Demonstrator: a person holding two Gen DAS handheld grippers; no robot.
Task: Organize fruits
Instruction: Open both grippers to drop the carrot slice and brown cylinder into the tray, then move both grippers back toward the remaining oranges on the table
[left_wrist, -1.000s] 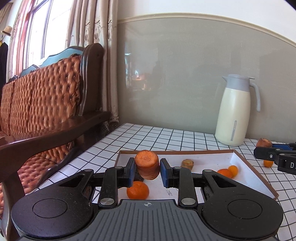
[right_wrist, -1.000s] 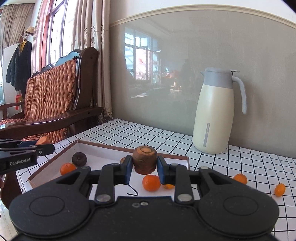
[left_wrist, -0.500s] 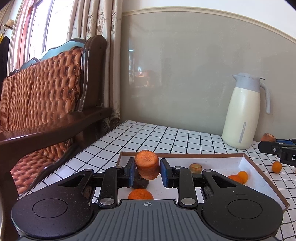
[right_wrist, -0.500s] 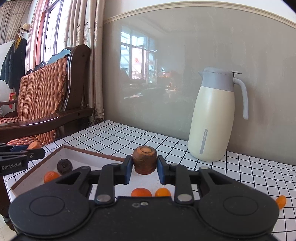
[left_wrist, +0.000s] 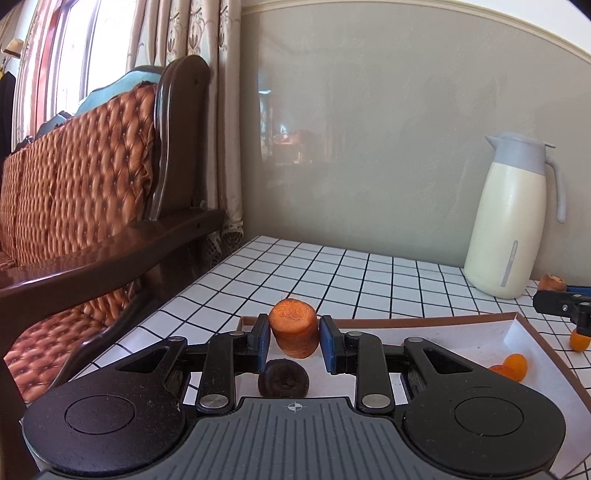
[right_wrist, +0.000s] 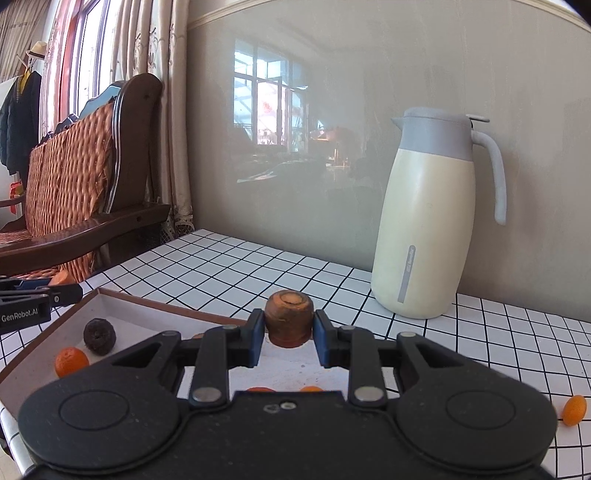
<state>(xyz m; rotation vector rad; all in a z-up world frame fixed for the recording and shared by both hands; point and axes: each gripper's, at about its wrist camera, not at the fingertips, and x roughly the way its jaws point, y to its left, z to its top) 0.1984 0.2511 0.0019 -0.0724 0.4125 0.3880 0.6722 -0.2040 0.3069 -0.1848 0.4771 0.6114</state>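
Changes since a second ago: in the left wrist view the tray now sits lower and further right, the mandarin once under the jaws is gone from sight, and a dark round fruit (left_wrist: 283, 378) lies there instead. In the right wrist view the jug has drawn nearer and larger, and the small fruits under the jaws have slid down to the housing edge.

Left gripper (left_wrist: 294, 341): jaws narrowed, blue pads pressed on both sides of an orange carrot chunk (left_wrist: 294, 332), cut face up, held upright above the tray's far left corner. In the right wrist view this tool shows only as a black tip at the left edge.

Right gripper (right_wrist: 288, 332): jaws drawn in tight, clamped on a brown-skinned carrot stub (right_wrist: 289, 317), cut end up, held above the far rim of the tray.

Tray (right_wrist: 155, 301): shallow, white inside, brown rim, lying on the checked table (right_wrist: 229, 266).

Contents seen from the right wrist: a dark round fruit (right_wrist: 99, 336) with a mandarin (right_wrist: 71, 361) just beside it, at the left end. From the left wrist: two small orange fruits (left_wrist: 511, 365) touching, near the right rim.

Loose on the table: one small orange fruit (right_wrist: 574, 409), near right.

Cream jug (right_wrist: 428, 229) with grey lid: upright, far right, against the wall. Wooden sofa (left_wrist: 81, 177): left of the table.
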